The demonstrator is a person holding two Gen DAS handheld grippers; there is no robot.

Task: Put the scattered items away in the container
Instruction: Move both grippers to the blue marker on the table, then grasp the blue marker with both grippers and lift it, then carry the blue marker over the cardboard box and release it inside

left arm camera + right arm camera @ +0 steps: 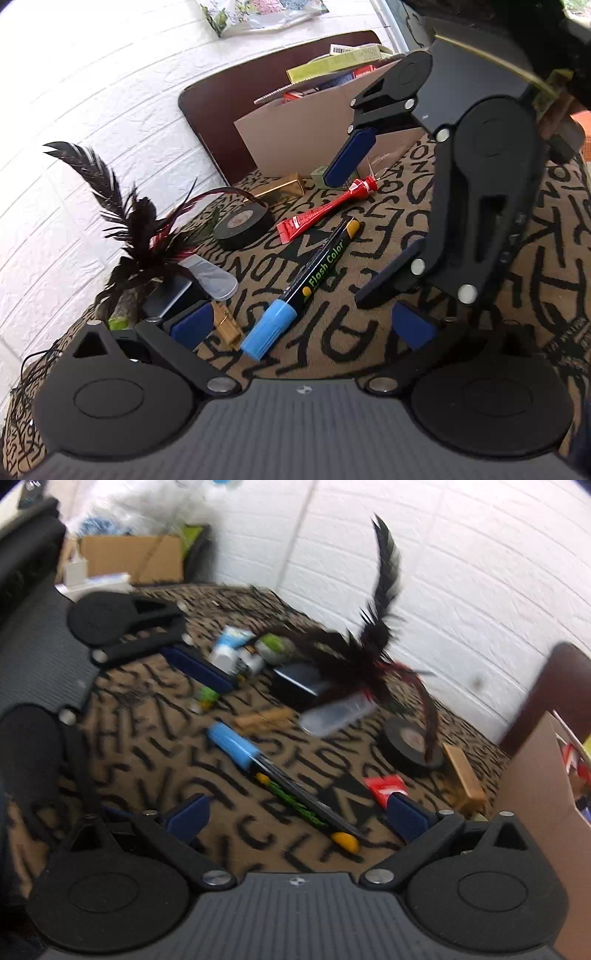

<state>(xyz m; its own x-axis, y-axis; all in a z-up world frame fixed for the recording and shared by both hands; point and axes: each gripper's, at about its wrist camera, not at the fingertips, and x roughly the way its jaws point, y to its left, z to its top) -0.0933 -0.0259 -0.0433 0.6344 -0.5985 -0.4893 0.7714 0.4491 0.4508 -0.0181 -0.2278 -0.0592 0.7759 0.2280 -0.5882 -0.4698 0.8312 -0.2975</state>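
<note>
The marker (pixel 303 288) lies flat on the letter-patterned cloth (pixel 388 229) of the desk, its blue cap toward the left gripper (pixel 303 328). The jaws of this gripper are spread wide, one on each side of the cap, and they hold nothing. Beyond the marker lie a red tube (pixel 325 212) and a roll of black tape (pixel 243 225) — behind them stands the cardboard box (pixel 295 144), which already has some packets in it. Left of the marker sits a black feather ornament (pixel 144 236). The right gripper (pixel 295 816) hovers over the marker's yellow end, jaws also spread and empty.
</note>
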